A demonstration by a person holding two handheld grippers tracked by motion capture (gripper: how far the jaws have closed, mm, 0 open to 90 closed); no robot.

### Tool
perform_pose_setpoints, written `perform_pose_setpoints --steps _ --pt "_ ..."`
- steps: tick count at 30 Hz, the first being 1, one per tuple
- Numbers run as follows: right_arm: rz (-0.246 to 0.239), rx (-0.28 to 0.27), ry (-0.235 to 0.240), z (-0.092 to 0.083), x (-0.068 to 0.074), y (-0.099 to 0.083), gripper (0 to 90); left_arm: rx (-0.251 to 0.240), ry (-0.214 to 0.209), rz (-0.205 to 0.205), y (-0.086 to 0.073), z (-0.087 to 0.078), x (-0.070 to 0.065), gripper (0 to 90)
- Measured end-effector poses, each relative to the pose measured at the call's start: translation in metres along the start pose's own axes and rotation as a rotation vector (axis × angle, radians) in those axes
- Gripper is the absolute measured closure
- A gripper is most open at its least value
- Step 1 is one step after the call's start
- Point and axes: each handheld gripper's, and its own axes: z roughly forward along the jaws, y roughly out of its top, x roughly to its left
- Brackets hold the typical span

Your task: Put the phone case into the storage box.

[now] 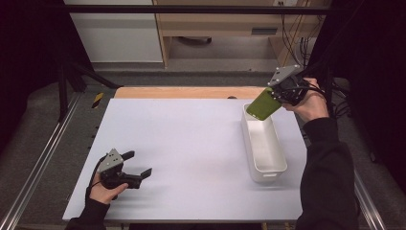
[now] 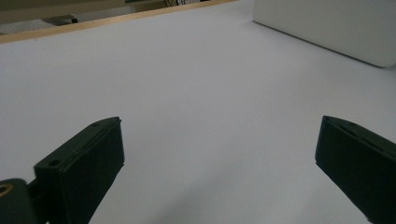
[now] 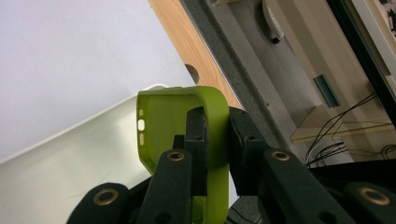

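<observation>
Black jaws of the right tool (image 3: 217,140) press together on one edge of a lime-green phone case (image 3: 161,121), which juts out past their tips, tilted. Just beyond and below the case lies the far end of a long white bin (image 1: 264,143), and the case hangs over that end. Well away from it, the left tool (image 1: 136,165) rests low over the pale surface (image 1: 182,148), jaws spread apart with nothing between them.
</observation>
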Motion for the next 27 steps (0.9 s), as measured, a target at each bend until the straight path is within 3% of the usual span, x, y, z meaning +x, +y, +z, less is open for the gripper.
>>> perform_pose_setpoints --steps 27 --pt "-0.262 0.046 0.073 0.044 0.001 0.004 78.9 0.005 -0.001 -0.005 -0.002 0.000 0.002 1.0"
